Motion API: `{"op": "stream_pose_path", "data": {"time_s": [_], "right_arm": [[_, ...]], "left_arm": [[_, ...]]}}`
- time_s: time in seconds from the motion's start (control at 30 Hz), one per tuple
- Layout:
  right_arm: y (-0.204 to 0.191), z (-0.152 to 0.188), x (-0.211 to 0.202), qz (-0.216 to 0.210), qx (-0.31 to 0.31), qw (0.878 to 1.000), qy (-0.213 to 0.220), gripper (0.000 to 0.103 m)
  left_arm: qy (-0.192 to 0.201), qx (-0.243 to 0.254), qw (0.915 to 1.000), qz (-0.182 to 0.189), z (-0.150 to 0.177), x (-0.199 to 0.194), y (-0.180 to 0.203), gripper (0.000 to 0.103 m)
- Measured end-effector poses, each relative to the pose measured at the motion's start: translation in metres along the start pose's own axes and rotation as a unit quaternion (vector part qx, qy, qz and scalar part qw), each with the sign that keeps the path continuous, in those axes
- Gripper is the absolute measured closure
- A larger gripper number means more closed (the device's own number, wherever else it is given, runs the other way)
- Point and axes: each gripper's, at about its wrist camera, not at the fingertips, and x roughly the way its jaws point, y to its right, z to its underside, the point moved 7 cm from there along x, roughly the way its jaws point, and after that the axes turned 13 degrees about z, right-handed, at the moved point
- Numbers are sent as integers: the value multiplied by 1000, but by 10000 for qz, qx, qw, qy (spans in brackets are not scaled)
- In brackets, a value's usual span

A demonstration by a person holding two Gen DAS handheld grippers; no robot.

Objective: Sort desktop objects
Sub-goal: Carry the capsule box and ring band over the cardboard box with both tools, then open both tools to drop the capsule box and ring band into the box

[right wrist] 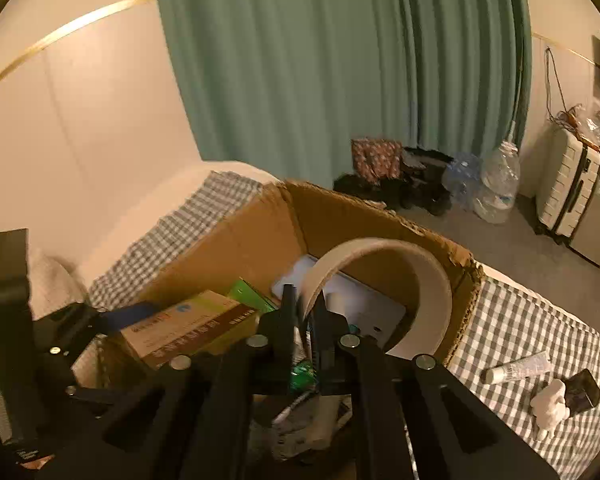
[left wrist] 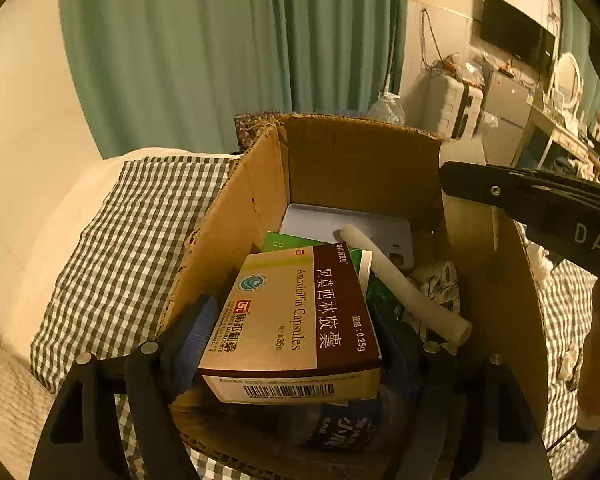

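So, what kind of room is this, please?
Probably a bedroom or hotel room: green curtains hang full length, a suitcase stands by the wall, a TV hangs above, and the cardboard box seems to rest on checked bedding.

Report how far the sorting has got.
Done: the cardboard box already holds a lilac case, a white roll and a green packet. In hand: the left gripper holds the Amoxicillin box over it, and the right gripper holds the tape roll there too. Left: a tube, a white figurine and a dark object lie on the checked cloth.
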Motion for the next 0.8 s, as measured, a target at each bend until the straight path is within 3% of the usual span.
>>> {"op": "stream_pose_path", "data": {"time_s": [0.17,0.6,0.67,0.8], "right_arm": [[8,-1,-2,42,184,9998,-22,76],[29,-15,-74,234,432,9981,383,65],[33,-16,-86,279,494,9973,457,61],[49,-17,-119,390,673,9948,654,52]], "left_arm": [[130,186,9997,71,-5,-14,10,19],[522,88,9986,32,-25,-72,23,18],[645,104,9979,19,-27,-83,31,5],[876,42,9961,113,-34,-102,43,3]]}}
